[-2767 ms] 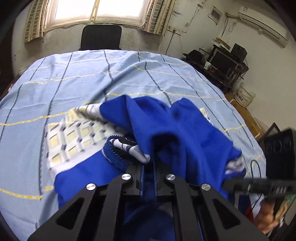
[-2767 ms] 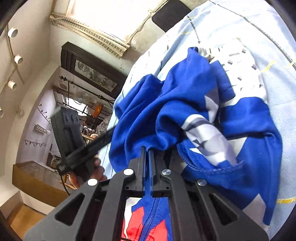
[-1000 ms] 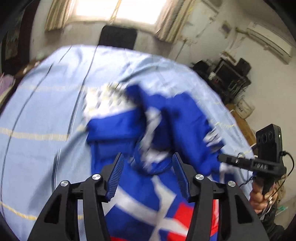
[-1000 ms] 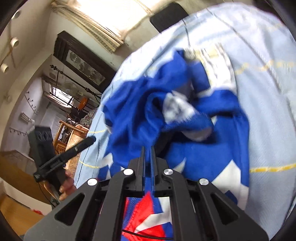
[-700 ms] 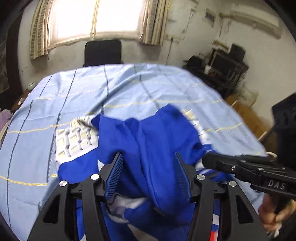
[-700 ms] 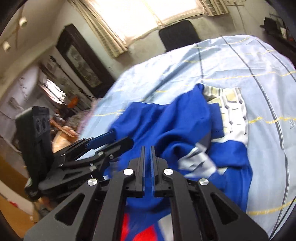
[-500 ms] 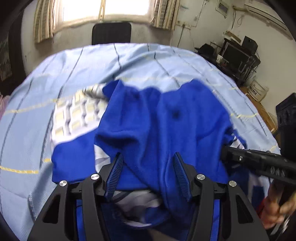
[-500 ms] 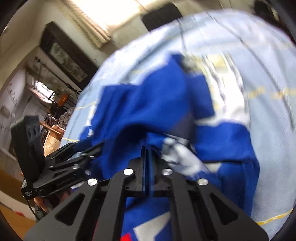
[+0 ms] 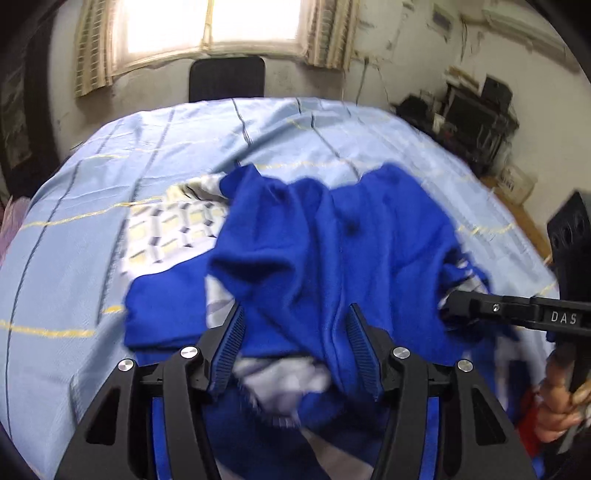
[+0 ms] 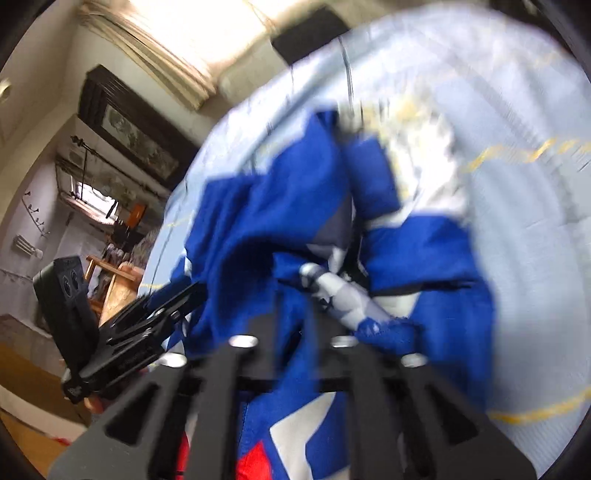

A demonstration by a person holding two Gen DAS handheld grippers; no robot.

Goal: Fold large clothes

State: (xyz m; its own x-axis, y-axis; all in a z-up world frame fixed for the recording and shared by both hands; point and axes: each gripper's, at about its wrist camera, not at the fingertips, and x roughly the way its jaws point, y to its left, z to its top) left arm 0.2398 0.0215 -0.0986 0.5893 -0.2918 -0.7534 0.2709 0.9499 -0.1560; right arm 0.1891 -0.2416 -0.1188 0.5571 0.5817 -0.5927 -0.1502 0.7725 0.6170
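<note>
A rumpled blue garment [image 9: 332, 236] with white, grey and red panels is lying bunched on a bed covered by a pale blue sheet [image 9: 155, 155] crossed with dark and yellow lines. The left claw [image 9: 295, 347] is hovering over the near edge of the heap with its ribbed fingers [image 9: 231, 343] standing wide apart, a fold of blue cloth sagging between them but not gripped. A patterned white-and-yellow part of the garment [image 9: 173, 229] is showing at the far left of the pile. In the left wrist view the right claw [image 9: 458, 308] is reaching in from the right, its tip buried in the blue fabric, with a hand [image 9: 557, 413] gripping its handle. The right wrist view is heavily blurred; there the right claw [image 10: 295, 325] is sitting with blue cloth running between its fingers, apparently pinched, while the left claw [image 10: 166, 314] is appearing at the left edge of the heap. A dark chair back [image 9: 227, 79] is standing beyond the bed under a bright window [image 9: 210, 22].
</note>
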